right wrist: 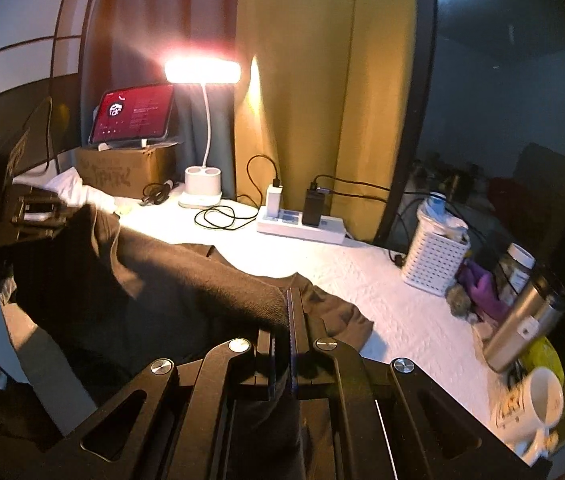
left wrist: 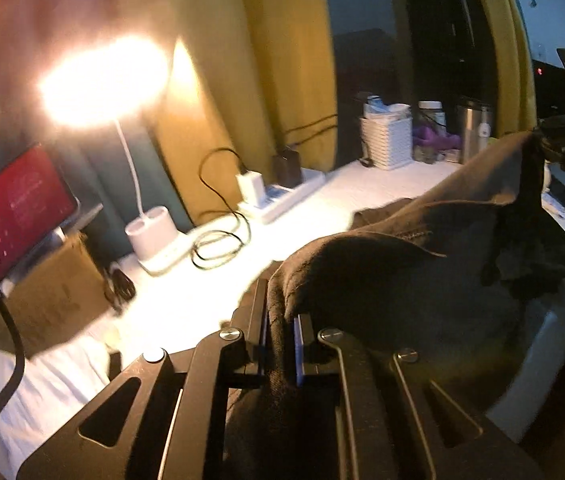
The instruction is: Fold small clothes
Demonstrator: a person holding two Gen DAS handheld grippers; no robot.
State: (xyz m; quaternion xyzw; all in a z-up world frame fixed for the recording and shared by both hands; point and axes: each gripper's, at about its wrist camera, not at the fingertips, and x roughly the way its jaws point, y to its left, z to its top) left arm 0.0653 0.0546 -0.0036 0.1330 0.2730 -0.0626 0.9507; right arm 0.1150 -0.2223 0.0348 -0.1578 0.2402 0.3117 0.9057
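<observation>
A dark brown garment (left wrist: pixel 402 280) is held up between both grippers above the white quilted table cover (left wrist: pixel 186 296). In the left wrist view my left gripper (left wrist: pixel 280 312) is shut on one edge of the cloth, which bunches between the jaws. The right gripper (left wrist: pixel 562 148) shows at the far right, holding the other raised corner. In the right wrist view my right gripper (right wrist: pixel 282 316) is shut on a ribbed edge of the garment (right wrist: pixel 170 280). The left gripper (right wrist: pixel 38 212) is at the far left with cloth hanging from it. Part of the garment still lies on the table cover (right wrist: pixel 362 272).
At the back stand a lit desk lamp (right wrist: pixel 202 72), a tablet (right wrist: pixel 134 114) on a cardboard box (right wrist: pixel 122 172), a power strip (right wrist: pixel 302 226) with chargers and loose cables. To the right are a white basket (right wrist: pixel 434 260), a steel tumbler (right wrist: pixel 522 320) and a mug (right wrist: pixel 530 412).
</observation>
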